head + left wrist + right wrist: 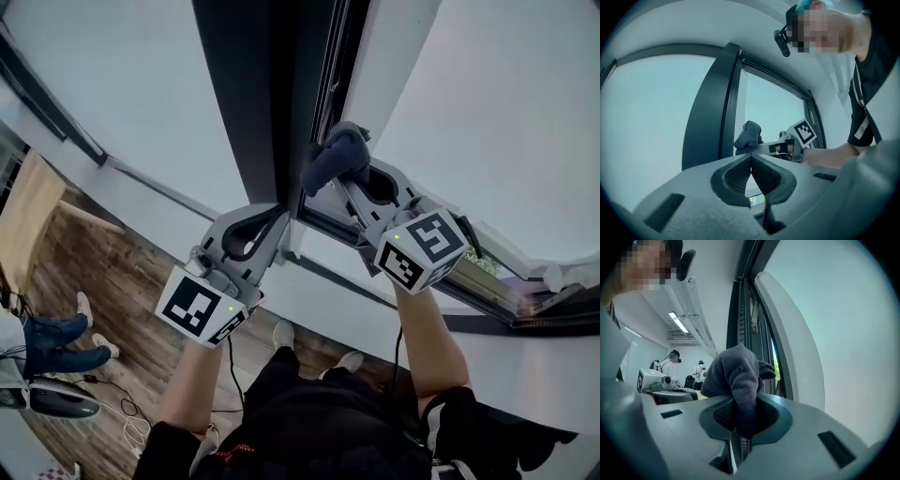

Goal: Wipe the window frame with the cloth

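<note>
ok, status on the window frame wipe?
Left gripper jaws shut, empty, low beside the window frame. Right gripper jaws shut on the cloth, cloth bunched up against the frame edge. Nothing blocking in view.

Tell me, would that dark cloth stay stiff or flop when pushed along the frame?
Probably floppy: the cloth bunches and droops from the right gripper. Likely light: one pinch holds it. Its knitted texture should grip, not slip.

I think I am working in a big lab or work room, because I see tall glass windows (pixel 141 84) in a dark metal frame (pixel 253 94), a brown wooden plank floor (pixel 112 281) with loose white cables (pixel 131 427), long bright ceiling lights (pixel 679 324) and other people in white tops (pixel 670 364).
</note>
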{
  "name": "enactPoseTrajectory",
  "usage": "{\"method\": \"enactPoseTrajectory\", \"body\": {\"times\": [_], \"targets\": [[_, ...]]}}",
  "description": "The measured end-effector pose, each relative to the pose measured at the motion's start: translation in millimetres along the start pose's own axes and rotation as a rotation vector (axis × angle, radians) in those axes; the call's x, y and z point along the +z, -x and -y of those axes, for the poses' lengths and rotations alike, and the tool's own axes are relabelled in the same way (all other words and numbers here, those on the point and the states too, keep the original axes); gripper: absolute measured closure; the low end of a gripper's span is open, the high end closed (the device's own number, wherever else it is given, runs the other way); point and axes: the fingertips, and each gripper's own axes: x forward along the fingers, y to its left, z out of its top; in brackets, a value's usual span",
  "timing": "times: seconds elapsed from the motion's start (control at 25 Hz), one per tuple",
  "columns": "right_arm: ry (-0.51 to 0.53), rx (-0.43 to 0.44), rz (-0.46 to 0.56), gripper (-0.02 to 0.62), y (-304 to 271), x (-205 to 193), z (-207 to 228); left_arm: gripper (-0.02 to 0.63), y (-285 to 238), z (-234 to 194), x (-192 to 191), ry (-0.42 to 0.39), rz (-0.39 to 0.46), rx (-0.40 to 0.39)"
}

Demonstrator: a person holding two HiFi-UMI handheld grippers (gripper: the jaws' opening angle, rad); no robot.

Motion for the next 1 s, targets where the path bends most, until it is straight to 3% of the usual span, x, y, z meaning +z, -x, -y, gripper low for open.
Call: {"method": "enactPoseTrajectory", "body": {"times": [0.48, 0.8, 1.0], "targets": [[0.188, -0.001, 0.230, 0.545, 4, 164, 2, 0.588, -22, 3, 60, -0.083, 0.084, -0.034], [0.245, 0.004, 0.339, 0.543, 9, 223, -10, 0.588, -21, 11, 79, -0.131, 0.121, -0.035], [0.245, -0.003, 0.368, 0.545, 9, 236, -5, 0.588, -19, 8, 77, -0.128, 0.117, -0.021]]}}
